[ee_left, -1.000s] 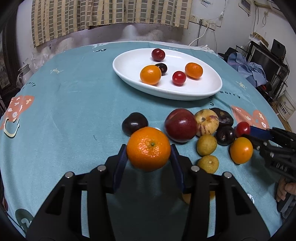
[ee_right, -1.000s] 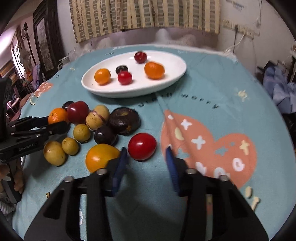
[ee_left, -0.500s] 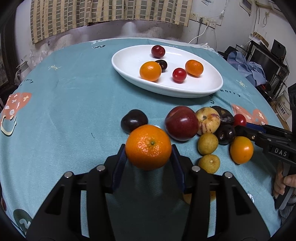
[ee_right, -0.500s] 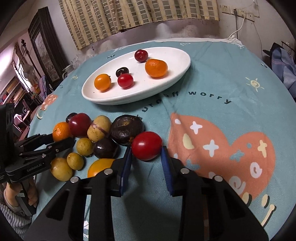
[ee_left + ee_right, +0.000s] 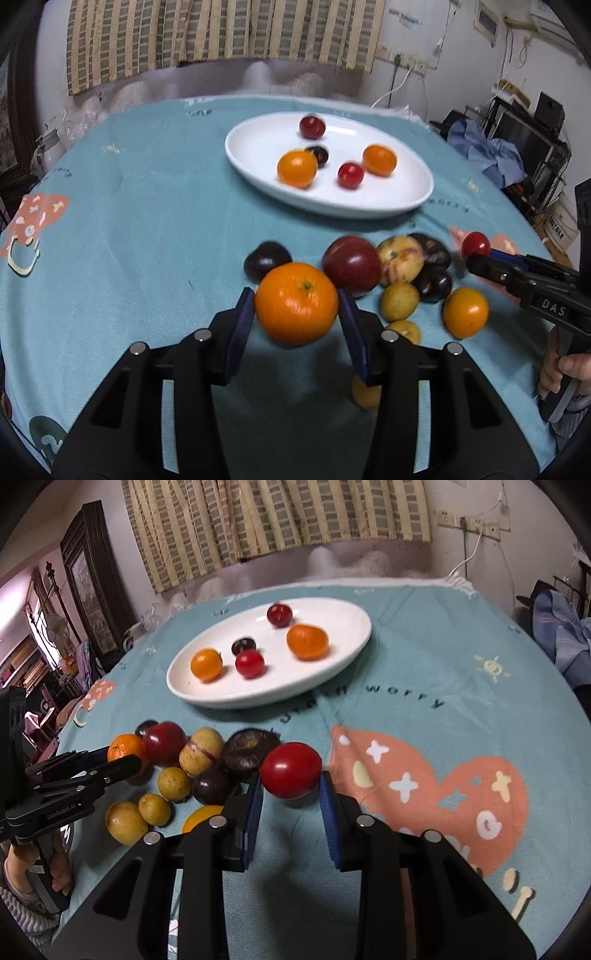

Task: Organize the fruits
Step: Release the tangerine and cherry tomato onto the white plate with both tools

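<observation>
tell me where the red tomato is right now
In the right wrist view the red tomato sits pinched in the right gripper, just right of the dark wrinkled fruit and below the white plate.

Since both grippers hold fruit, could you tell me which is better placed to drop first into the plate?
Probably the left gripper: its orange faces the white plate across bare cloth, while the right gripper, holding the red tomato, sits beside the fruit pile.

A teal-clothed table (image 5: 147, 206) bears a white oval plate (image 5: 258, 173) and loose fruit (image 5: 201, 757).
</observation>
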`<state>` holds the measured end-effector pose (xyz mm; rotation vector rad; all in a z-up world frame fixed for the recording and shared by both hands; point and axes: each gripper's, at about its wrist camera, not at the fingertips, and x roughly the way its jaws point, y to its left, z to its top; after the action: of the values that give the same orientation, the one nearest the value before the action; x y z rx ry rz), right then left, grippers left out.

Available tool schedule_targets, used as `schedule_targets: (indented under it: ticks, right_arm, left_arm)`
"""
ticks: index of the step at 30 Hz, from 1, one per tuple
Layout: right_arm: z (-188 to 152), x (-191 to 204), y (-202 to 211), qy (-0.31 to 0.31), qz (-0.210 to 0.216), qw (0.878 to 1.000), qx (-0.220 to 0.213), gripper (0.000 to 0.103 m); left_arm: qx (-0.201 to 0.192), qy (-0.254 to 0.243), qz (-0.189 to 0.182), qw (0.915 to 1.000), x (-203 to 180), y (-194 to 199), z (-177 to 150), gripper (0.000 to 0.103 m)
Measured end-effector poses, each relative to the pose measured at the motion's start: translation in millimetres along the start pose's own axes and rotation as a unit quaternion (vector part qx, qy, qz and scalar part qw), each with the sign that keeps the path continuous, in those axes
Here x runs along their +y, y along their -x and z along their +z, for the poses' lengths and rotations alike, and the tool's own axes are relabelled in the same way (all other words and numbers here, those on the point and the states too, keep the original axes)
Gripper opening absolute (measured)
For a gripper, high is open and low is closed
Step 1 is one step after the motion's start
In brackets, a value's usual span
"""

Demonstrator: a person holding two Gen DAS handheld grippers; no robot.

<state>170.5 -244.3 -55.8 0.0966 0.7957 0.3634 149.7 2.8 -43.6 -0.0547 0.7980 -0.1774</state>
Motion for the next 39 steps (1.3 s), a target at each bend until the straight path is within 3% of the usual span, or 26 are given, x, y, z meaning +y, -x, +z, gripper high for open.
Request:
schedule_targets:
  ticks: [11,15,19,24,26,28,29,30,33,36,39]
  right_arm:
    - [0.9,-2.7,0.0,-0.009,0.009,1.0,-0.003,0.031]
    - [2.0,-1.6,8.9,-0.012,0.011,1.0,-0.019,0.031]
    - [17.6,3.4,14.4,-0.022,0.035,0.998,-0.041,0.031]
    - [58.8,20.2,-9.0,0.003,0.031,0.999,-0.038,0.031]
    - [72.9,23.5,-31.9,0.007,0.036,0.999,-0.016,0.031]
    - [80.2,20.1,-43.9,-0.01,0.026,0.999,-0.016,0.037]
    - [81.7,16.4,-45.8,-0.023,0.018,0.999,-0.023,0.064]
    - [81.6,11.5,-44.0,-0.035,0.012,0.999,-0.04,0.073]
    - [83.6,3.1,-27.3,-0.04,0.029,0.996,-0.071,0.073]
    - [81.1,-0.2,-8.4,-0.061,0.049,0.994,-0.081,0.073]
    - [64.8,3.2,10.1,-0.052,0.05,0.995,-0.076,0.075]
  left_arm:
    - [0.013,0.008,-0.006,0.9999,2.9,-9.0,0.5,0.047]
    - [-0.012,0.003,-0.011,0.9999,-1.6,4.0,2.4,0.046]
    - [-0.054,0.015,-0.015,0.9983,-2.7,21.6,25.3,0.046]
    - [-0.057,0.017,-0.02,0.9981,-13.7,-1.8,72.4,0.046]
    - [-0.046,0.02,-0.026,0.9984,-17.8,-18.1,85.3,0.047]
    - [-0.039,0.022,-0.028,0.9986,-21.1,-32.5,91.5,0.053]
    - [-0.043,0.024,-0.024,0.9985,-21.8,-37.3,93.1,0.058]
    - [-0.047,0.028,-0.017,0.9983,-20.3,-38.8,93.3,0.06]
    - [-0.041,0.041,-0.042,0.9974,-10.0,-38.2,92.5,0.063]
    - [-0.049,0.044,-0.022,0.9976,0.6,-24.4,85.7,0.063]
    - [-0.054,0.036,0.014,0.9978,8.1,-7.6,66.8,0.071]
